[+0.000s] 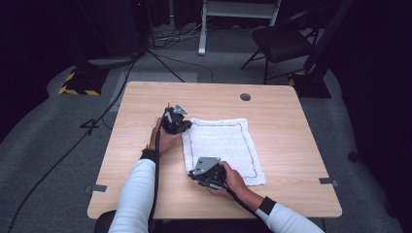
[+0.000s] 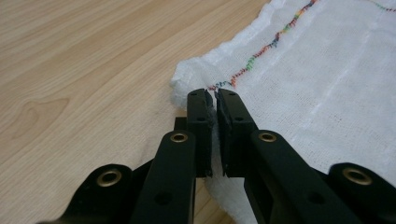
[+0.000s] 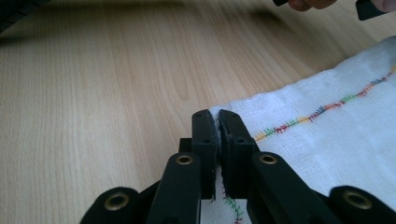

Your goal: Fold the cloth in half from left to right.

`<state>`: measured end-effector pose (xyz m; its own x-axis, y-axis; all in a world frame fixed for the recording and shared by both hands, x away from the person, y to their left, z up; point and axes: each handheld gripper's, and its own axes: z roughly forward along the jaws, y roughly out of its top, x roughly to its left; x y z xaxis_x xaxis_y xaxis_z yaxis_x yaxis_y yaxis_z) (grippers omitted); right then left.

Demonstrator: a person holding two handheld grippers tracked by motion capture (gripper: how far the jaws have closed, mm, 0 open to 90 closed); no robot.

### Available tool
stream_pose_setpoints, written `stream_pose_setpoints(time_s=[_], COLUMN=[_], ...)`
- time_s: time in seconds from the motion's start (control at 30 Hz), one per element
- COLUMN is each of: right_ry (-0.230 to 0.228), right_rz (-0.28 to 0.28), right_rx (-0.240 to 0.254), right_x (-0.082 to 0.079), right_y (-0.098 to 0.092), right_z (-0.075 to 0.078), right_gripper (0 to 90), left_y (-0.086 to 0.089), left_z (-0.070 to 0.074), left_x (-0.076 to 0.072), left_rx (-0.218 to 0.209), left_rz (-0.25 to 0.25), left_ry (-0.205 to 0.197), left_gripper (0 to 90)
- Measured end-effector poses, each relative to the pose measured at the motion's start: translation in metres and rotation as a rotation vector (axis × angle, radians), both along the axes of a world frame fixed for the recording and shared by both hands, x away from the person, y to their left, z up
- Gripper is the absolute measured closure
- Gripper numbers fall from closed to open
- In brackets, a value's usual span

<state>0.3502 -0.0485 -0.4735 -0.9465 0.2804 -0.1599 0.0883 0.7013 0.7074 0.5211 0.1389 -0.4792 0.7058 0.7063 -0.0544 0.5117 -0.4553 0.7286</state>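
White cloth (image 1: pixel 224 145) (corners clamped) between claws

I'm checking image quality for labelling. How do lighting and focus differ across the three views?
High view: table evenly lit, surroundings dark, cloth a bit soft. Left gripper view: stitching sharp on the cloth, near jaw bases blurred. Right gripper view: a soft shadow across the far table, wood grain there out of focus.

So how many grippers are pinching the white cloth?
2: the left gripper pinches the white cloth at its far left corner, the right gripper at its near left corner.
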Motion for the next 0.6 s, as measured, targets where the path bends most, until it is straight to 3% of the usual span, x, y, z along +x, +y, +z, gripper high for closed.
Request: stream_pose_setpoints(time_s=[0.2,0.3,0.6], right_ry=[-0.009,-0.023,-0.027], right_rz=[-0.001,-0.012,-0.059], right_rx=[0.021,0.031,0.076], right_x=[0.001,0.000,-0.003], right_y=[0.002,0.000,-0.027], right_z=[0.010,0.014,0.026], right_gripper=[85.6,85.6,85.7], left_y=[0.005,0.004,-0.024], left_z=[0.010,0.015,0.027], left_x=[-0.002,-0.002,-0.001], left_rx=[0.000,-0.020,-0.030], left_rz=[0.005,0.006,-0.016], left_ry=[-0.013,-0.031,-0.067], left_gripper=[84.4,84.3,84.4])
